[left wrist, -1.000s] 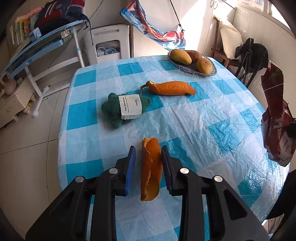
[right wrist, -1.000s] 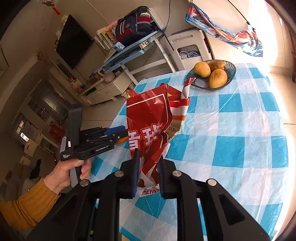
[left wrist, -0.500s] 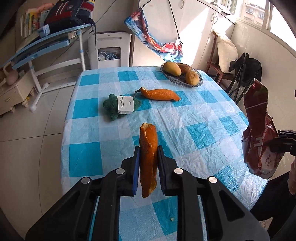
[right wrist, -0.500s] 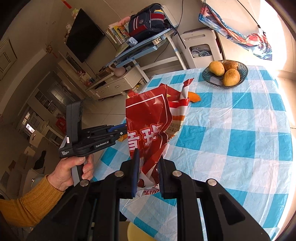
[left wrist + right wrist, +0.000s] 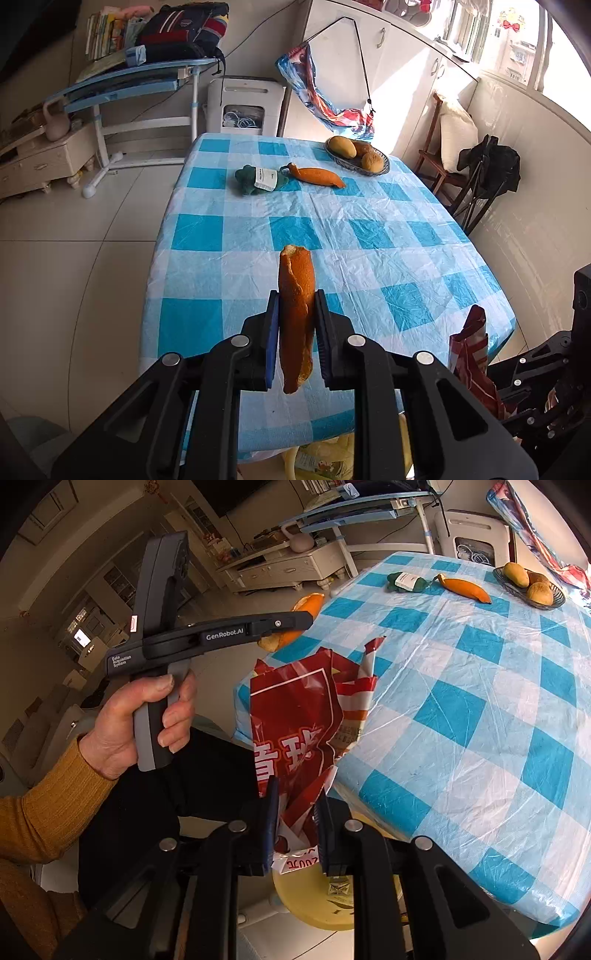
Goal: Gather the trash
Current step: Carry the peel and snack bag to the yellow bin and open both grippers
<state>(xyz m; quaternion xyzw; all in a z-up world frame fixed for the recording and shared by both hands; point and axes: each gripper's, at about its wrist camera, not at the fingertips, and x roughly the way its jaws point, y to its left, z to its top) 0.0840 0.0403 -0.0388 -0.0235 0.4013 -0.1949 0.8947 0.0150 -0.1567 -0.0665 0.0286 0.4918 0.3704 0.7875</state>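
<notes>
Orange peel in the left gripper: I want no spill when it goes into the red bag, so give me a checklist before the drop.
1. Left gripper clamps the orange peel: ok.
2. Right gripper grips the red bag: ok.
3. Bag mouth open and facing up: cannot tell; top edge looks crumpled.
4. Peel above the bag mouth: not ok; it is up and to the left.
5. Second peel left on the table: ok, untouched.

Curled orange peel [image 5: 295, 314] above red bag [image 5: 295, 723]
</notes>
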